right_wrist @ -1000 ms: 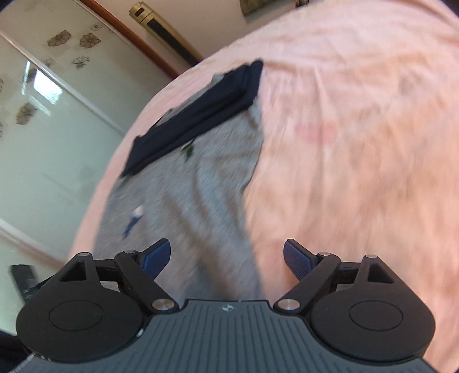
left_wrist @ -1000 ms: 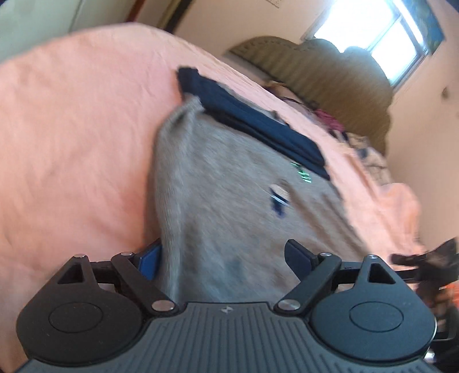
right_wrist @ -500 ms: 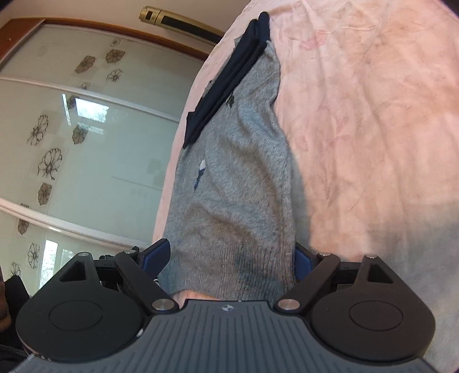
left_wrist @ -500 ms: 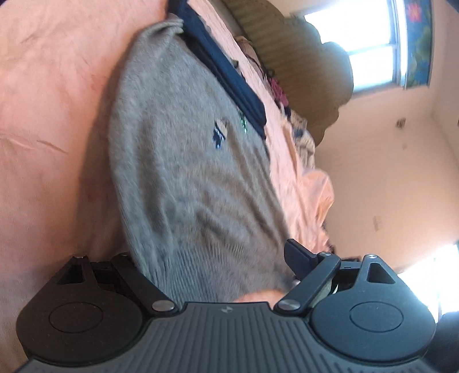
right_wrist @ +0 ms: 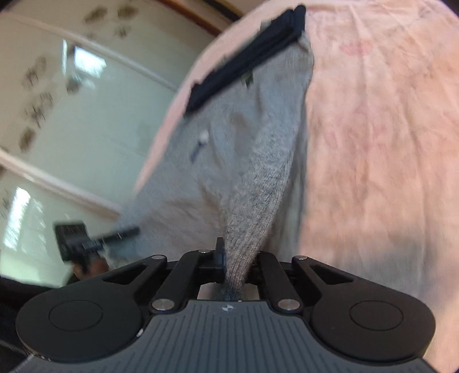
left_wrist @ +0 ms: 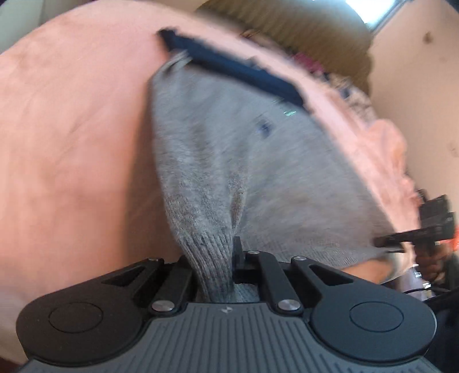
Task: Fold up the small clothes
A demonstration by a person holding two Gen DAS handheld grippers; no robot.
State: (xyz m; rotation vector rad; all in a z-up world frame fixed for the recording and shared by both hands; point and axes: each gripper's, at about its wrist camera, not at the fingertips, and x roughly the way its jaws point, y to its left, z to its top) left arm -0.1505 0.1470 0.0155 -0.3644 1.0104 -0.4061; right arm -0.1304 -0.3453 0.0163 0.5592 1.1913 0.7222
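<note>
A grey knit sweater lies flat on a pink bed sheet. A dark navy folded piece lies across its far end. My left gripper has its jaws closing on the near left corner of the ribbed hem, and the pads press the bunched knit. My right gripper has its jaws closing on the near right corner of the hem, with the knit pinched between them. Each gripper also appears blurred in the other's view: the right gripper and the left gripper.
The pink sheet spreads wide to both sides of the sweater. A padded headboard with a heap of mixed clothes stands past the far end. Glass wardrobe doors stand beside the bed.
Both grippers stood open around the sweater's near hem; now each is shut on a corner of it. The knit has gathered into ridges running up from the jaws.
</note>
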